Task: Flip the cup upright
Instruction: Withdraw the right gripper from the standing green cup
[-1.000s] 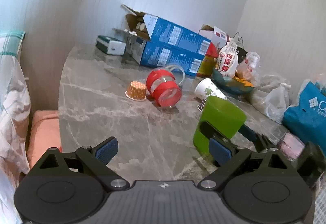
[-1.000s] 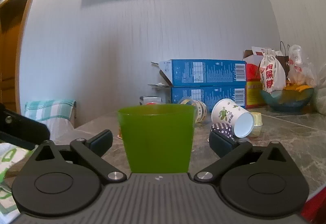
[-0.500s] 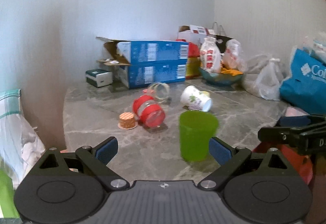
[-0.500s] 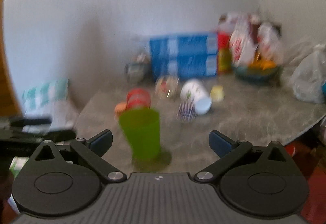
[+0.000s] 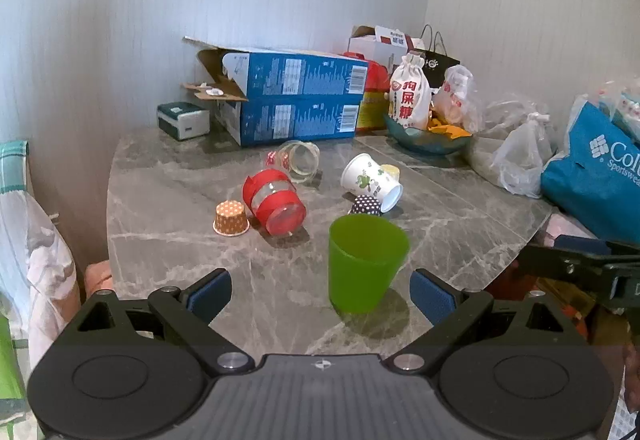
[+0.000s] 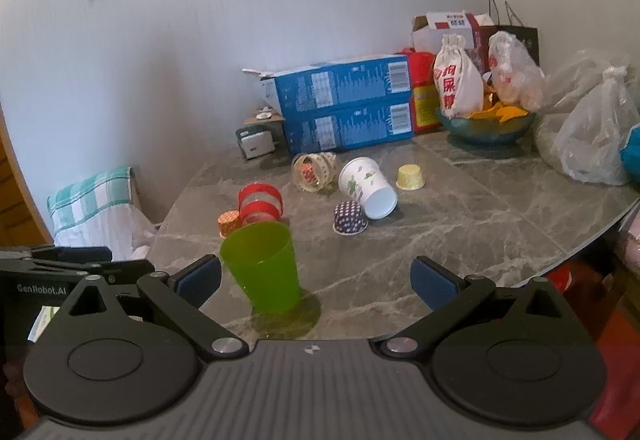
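A green plastic cup (image 5: 362, 264) stands upright, mouth up, near the front edge of the grey marble table (image 5: 168, 216). It also shows in the right wrist view (image 6: 264, 266). My left gripper (image 5: 320, 290) is open and empty, pulled back with the cup just ahead between its fingers. My right gripper (image 6: 316, 278) is open and empty, with the cup ahead by its left finger. A white printed paper cup (image 5: 370, 180) lies on its side, seen too in the right wrist view (image 6: 366, 184). A red-banded clear cup (image 5: 274, 200) and a clear glass (image 5: 300, 160) also lie on their sides.
Small cupcake liners sit upside down: orange dotted (image 5: 231, 218), dark dotted (image 6: 349, 217), yellow (image 6: 410, 177). Two blue boxes (image 5: 296, 100), a bowl with bags (image 5: 428, 138) and plastic bags (image 5: 520, 160) crowd the back and right. A chair with a checked cloth (image 6: 92, 200) stands left.
Both grippers have drawn back and upward from the green cup, which stays upright on the table. The right gripper, close up on the cup a second ago, is now clear of it.
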The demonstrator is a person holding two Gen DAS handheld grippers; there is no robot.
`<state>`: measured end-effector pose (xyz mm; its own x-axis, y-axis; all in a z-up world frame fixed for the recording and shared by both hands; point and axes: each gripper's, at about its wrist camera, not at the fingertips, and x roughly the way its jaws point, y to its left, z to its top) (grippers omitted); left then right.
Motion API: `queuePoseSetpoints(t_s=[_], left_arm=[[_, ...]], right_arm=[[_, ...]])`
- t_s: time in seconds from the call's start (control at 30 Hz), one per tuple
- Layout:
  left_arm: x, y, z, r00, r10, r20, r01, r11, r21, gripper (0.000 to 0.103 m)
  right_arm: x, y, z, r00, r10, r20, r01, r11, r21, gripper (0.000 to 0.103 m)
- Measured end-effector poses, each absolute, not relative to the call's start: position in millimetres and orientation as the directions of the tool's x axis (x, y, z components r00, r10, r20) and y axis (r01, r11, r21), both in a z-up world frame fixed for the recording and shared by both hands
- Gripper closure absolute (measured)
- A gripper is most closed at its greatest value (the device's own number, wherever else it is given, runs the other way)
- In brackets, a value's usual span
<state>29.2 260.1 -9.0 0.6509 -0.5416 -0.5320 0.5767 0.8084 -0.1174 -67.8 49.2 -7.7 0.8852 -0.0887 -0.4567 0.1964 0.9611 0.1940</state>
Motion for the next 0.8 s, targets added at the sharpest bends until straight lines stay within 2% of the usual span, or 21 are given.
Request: queuePoseSetpoints(t_s=[0.8], left_arm=[[17.1, 257.6, -0.2, 0.660, -0.534, -0.528, 0.584, 0.807, -0.086, 0.006]], right_arm=[[-69.4, 49.3, -5.7, 0.877, -0.079, -0.474, 0.190, 0.963, 0.190, 0.001]])
